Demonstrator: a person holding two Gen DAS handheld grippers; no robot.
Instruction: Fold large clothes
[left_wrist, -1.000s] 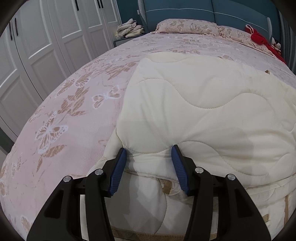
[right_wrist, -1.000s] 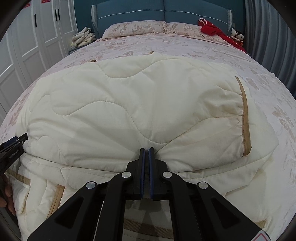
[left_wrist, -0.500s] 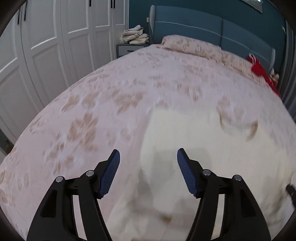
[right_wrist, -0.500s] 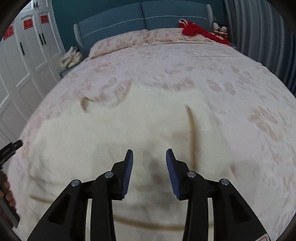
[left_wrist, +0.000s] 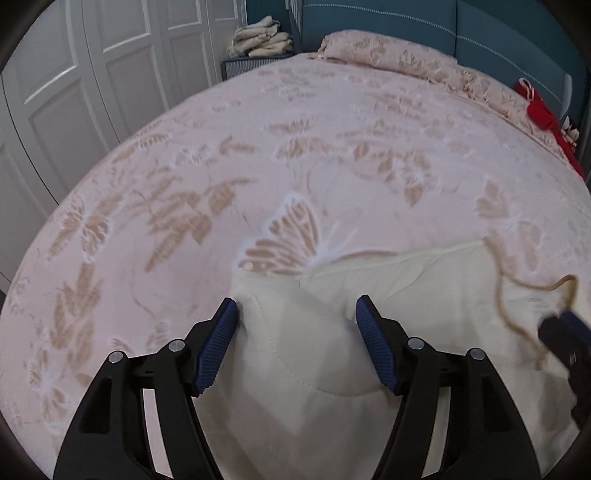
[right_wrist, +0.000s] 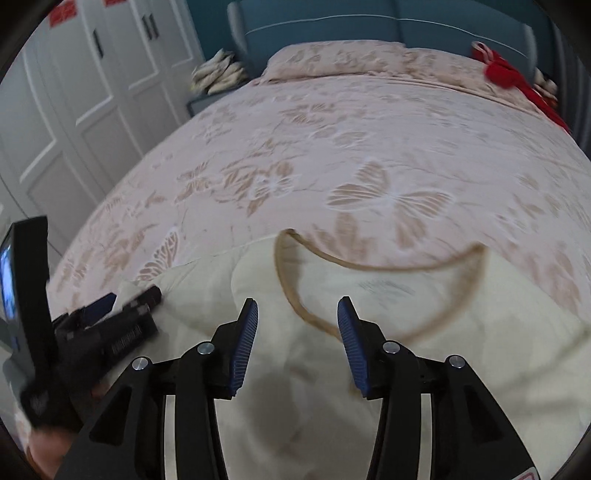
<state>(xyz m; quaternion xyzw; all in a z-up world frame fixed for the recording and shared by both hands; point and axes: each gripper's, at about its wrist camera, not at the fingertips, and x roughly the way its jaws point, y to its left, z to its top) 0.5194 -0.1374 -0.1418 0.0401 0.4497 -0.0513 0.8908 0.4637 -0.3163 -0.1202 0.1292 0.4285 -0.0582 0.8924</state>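
Note:
A cream quilted garment (left_wrist: 424, 302) with tan trim (right_wrist: 369, 266) lies on the bed, and its far edge shows in both views. My left gripper (left_wrist: 297, 306) hovers over the garment's far left corner. Its jaws are opening, and cream fabric lies below the gap without the pads pressing on it. My right gripper (right_wrist: 298, 305) hangs over the garment (right_wrist: 461, 350) near the curved tan trim. Its jaws are also opening and hold nothing. The left gripper (right_wrist: 122, 306) appears at the left of the right wrist view. The right gripper (left_wrist: 565, 332) shows at the right edge of the left wrist view.
A pink bedspread (left_wrist: 258, 166) with butterflies covers the bed beyond the garment. Pillows (right_wrist: 332, 59) and a red item (right_wrist: 502, 72) lie by the blue headboard (right_wrist: 369, 26). White wardrobe doors (left_wrist: 92, 74) stand at left, with folded cloths (left_wrist: 262, 37) on a nightstand.
Both grippers have travelled forward across the garment to its far edge. The right gripper went from shut on the fabric to open. The left jaws widened.

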